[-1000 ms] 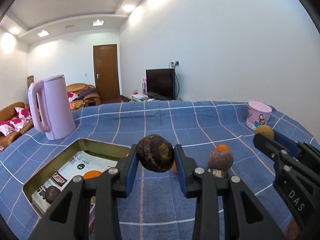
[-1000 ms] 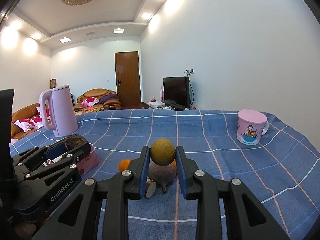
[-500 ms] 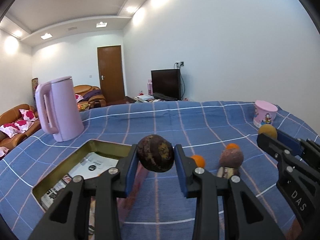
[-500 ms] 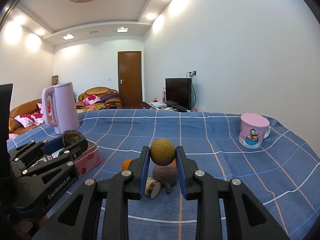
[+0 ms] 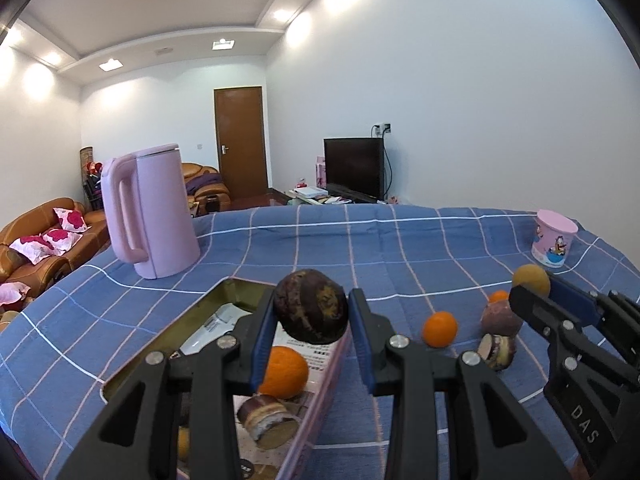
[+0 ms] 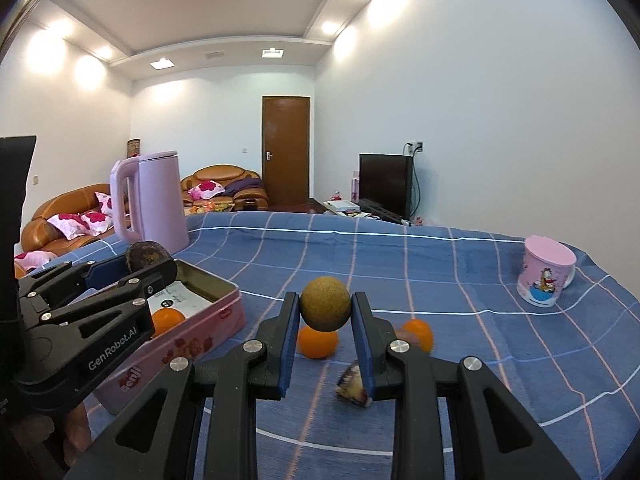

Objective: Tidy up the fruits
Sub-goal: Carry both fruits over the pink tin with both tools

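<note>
Dark purple fruit (image 5: 311, 307) sits clamped in the left gripper (image 5: 312, 320) above the pink tin (image 6: 180, 344); the right gripper (image 6: 325, 320) pinches a brown ball-shaped fruit (image 6: 325, 309). Round skins may slip (narrow pads), rolling across the blue cloth (image 6: 400, 264).

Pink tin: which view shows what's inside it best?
Left wrist: it looks down into the pink tin, showing an orange, a cut brown piece and printed paper. Right wrist shows mostly its side wall, one orange; the left claw blocks the rest.
</note>
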